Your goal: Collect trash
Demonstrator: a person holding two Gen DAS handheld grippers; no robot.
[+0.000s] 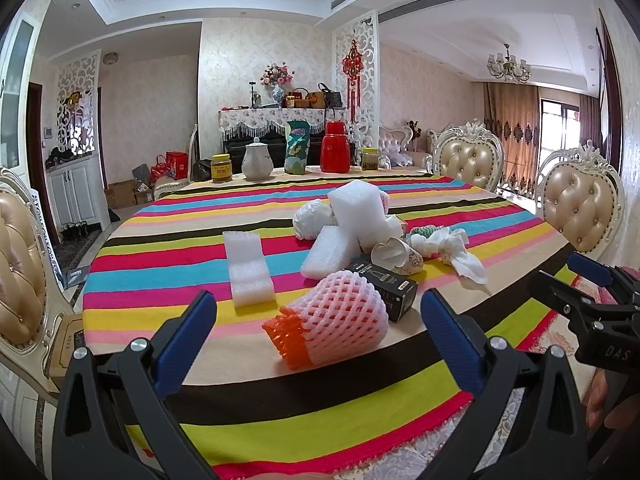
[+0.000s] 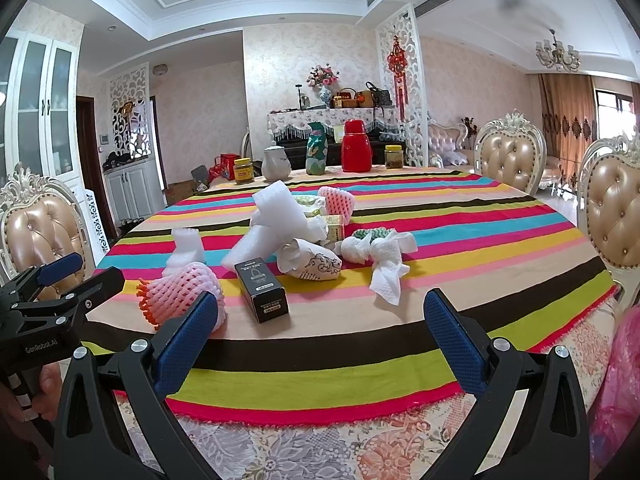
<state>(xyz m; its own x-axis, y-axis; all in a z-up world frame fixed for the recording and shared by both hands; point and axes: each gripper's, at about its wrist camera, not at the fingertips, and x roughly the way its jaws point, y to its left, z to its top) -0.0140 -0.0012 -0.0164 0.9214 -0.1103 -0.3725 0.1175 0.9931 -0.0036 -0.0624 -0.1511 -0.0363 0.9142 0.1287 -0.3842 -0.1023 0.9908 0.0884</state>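
On the striped surface (image 1: pixel 248 376) sits a trash pile: foam (image 1: pixel 248 272), net sleeve (image 1: pixel 340 316), black box (image 2: pixel 262 290), tissues (image 2: pixel 386 264). Jars and a red flask (image 1: pixel 335 146) line the far edge, padded chairs (image 1: pixel 468 156) around. Both claws (image 1: pixel 316 344) (image 2: pixel 320 344) hang apart, empty.

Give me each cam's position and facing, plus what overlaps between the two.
Left wrist: on the left gripper, near the table edge, looking across the striped tablecloth at the pink foam fruit net; own open blue fingers, the right gripper and fingertips at right.
Right wrist: on the right gripper, same facing, toward the black box; own open fingers, left gripper and a hand at left.
Shared: trash pile, red thermos.
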